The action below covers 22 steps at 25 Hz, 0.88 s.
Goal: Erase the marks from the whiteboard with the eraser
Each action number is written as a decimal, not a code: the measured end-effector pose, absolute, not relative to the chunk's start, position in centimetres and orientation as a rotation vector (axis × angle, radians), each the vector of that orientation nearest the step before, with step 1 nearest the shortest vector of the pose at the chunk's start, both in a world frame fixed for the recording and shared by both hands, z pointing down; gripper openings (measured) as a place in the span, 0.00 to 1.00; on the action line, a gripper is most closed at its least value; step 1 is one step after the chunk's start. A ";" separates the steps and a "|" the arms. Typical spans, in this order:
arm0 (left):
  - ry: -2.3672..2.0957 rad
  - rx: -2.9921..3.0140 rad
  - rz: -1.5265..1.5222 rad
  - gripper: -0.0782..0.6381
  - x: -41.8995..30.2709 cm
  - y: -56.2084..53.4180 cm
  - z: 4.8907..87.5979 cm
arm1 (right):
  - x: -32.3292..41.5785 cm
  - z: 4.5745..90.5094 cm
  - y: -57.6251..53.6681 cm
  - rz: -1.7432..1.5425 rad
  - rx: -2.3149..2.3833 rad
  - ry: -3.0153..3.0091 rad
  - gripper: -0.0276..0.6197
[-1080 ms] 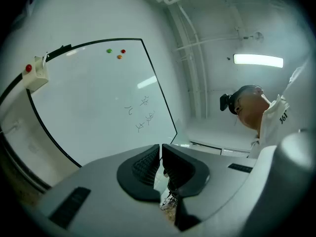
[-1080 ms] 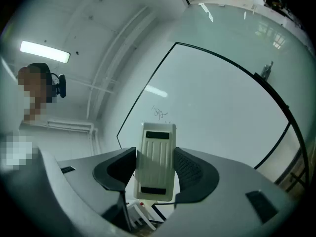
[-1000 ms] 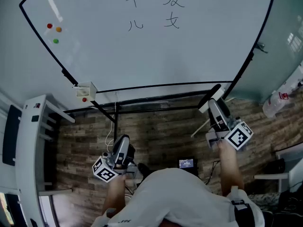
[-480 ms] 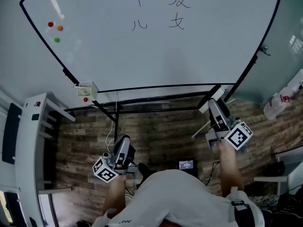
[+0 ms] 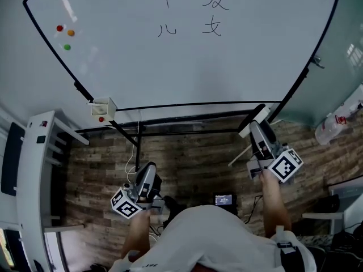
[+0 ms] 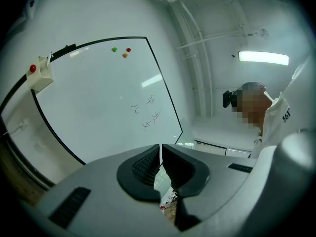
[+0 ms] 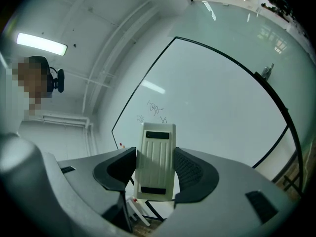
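The right gripper (image 7: pixel 157 171) clamped the eraser (image 7: pixel 155 147), aimed toward the whiteboard (image 5: pixel 170 67) and its distant marks (image 5: pixel 187 10), seemingly ready to wipe; the left gripper (image 6: pixel 160 158) (jaws together, empty) hung low.

The head view looks steeply down from above the person (image 5: pixel 215 237), taking in the whiteboard (image 5: pixel 187 72) and the floor (image 5: pixel 193 157) beneath its bottom edge. The left gripper (image 5: pixel 148 171) view and the right gripper (image 5: pixel 258 130) view each look upward along their jaws, from below the board's lower corners. All three views share the written marks (image 5: pixel 211 25).
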<state>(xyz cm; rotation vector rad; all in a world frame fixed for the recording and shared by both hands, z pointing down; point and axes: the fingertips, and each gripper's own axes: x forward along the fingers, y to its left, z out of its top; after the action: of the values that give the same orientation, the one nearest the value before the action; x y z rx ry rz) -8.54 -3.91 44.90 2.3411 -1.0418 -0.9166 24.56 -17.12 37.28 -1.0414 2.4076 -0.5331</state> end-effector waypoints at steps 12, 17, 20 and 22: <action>-1.010 2.370 -0.863 0.14 -8.1 -5.9 44.8 | 26.2 38.0 -18.2 -0.440 -1.296 2.455 0.44; -0.993 2.394 -0.821 0.14 -10.6 -8.5 44.4 | 24.0 37.7 -19.4 -0.434 -1.347 2.422 0.44; -1.002 2.437 -0.782 0.14 -12.0 -10.5 43.7 | 22.7 37.5 -20.2 -0.420 -1.405 2.415 0.44; -0.984 2.467 -0.758 0.14 -12.8 -11.6 43.3 | 21.9 37.4 -20.6 -0.413 -1.436 2.399 0.44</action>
<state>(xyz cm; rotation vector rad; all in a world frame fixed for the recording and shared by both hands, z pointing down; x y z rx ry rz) -12.81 -11.62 43.26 2.4675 -0.9844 -0.7580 21.89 -20.65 37.36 -1.4364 2.3993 -0.4132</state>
